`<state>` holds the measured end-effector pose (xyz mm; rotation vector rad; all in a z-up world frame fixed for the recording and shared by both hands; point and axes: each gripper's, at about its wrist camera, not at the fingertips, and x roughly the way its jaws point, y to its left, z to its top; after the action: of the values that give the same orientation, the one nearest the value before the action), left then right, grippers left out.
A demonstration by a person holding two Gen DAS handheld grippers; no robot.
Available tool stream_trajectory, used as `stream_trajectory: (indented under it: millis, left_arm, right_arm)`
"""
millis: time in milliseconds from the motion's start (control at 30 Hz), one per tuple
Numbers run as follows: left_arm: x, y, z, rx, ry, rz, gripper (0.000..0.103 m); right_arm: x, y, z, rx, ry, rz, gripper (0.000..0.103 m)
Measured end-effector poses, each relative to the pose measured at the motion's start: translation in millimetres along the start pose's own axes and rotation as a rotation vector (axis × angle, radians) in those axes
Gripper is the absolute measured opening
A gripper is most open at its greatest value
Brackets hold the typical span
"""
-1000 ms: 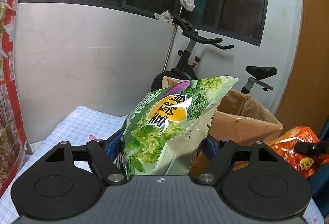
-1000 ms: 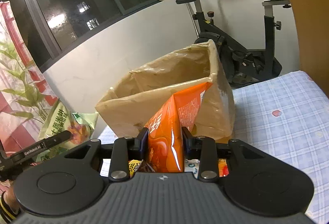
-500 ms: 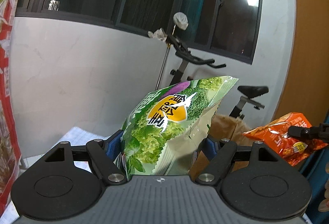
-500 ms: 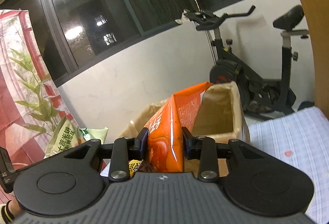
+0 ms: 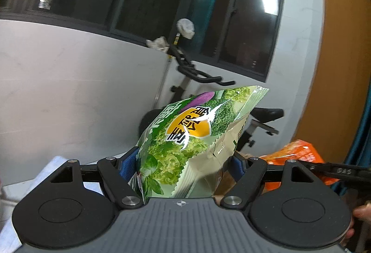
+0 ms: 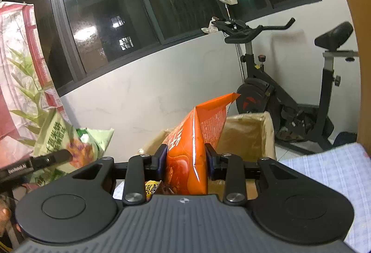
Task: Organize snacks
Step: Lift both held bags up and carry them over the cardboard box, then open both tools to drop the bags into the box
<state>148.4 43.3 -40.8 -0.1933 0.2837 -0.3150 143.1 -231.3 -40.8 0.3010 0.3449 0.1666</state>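
Note:
My left gripper [image 5: 183, 164] is shut on a puffy green snack bag [image 5: 185, 137] with a yellow label, held up in the air in front of the wall. The orange snack bag [image 5: 299, 155] shows at the right of the left wrist view. My right gripper [image 6: 185, 160] is shut on that orange snack bag [image 6: 194, 144], which stands upright between the pads. Just behind it is an open cardboard box [image 6: 245, 134]. The green bag [image 6: 65, 144] and the left gripper's finger appear at the left of the right wrist view.
An exercise bike [image 6: 273, 81] stands against the white wall under dark windows. A blue checked tablecloth [image 6: 329, 167] covers the table right of the box. More snack packets [image 6: 151, 190] lie below the right gripper. A red plant-printed curtain [image 6: 18, 72] hangs at the left.
Both grippers have risen with their bags. The box has dropped low in the right wrist view and almost out of the left wrist view, where the tablecloth has shrunk to a corner.

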Motion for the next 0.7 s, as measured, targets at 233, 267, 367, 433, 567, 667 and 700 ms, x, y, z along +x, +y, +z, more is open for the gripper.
stream_trajectory:
  millis: [233, 267, 367, 433, 567, 667, 700]
  left_arm:
    - [82.0, -20.9, 21.7, 0.023, 0.079, -0.062, 0.08]
    - [96.0, -22.2, 22.2, 0.03, 0.103, -0.065, 0.08]
    - [130.3, -21.6, 17.5, 0.027, 0.176, -0.052, 0.08]
    - [148.4, -20.2, 13.2, 0.013, 0.225, -0.054, 0.08]
    - [174.0, -15.2, 4.1, -0.004, 0.285, -0.03, 0.08]
    - [189.5, -11.1, 1.6, 0.006, 0.319, -0.016, 0.081]
    - [190.6, -10.0, -0.1, 0.012, 0.333, -0.012, 0.081]
  right_arm:
    - [51.5, -9.3, 24.3, -0.109, 0.01, -0.111, 0.035]
    - [59.9, -11.5, 24.8, -0.118, 0.016, -0.126, 0.035]
    - [87.7, -20.8, 21.8, -0.127, 0.067, -0.144, 0.035]
    - [104.4, -25.5, 15.0, -0.119, 0.114, -0.143, 0.035]
    - [130.0, -32.9, -1.1, -0.103, 0.192, -0.153, 0.035]
    - [141.3, -38.2, -10.6, -0.078, 0.242, -0.157, 0.035]
    - [144.4, -39.3, -13.9, -0.071, 0.254, -0.156, 0.035]
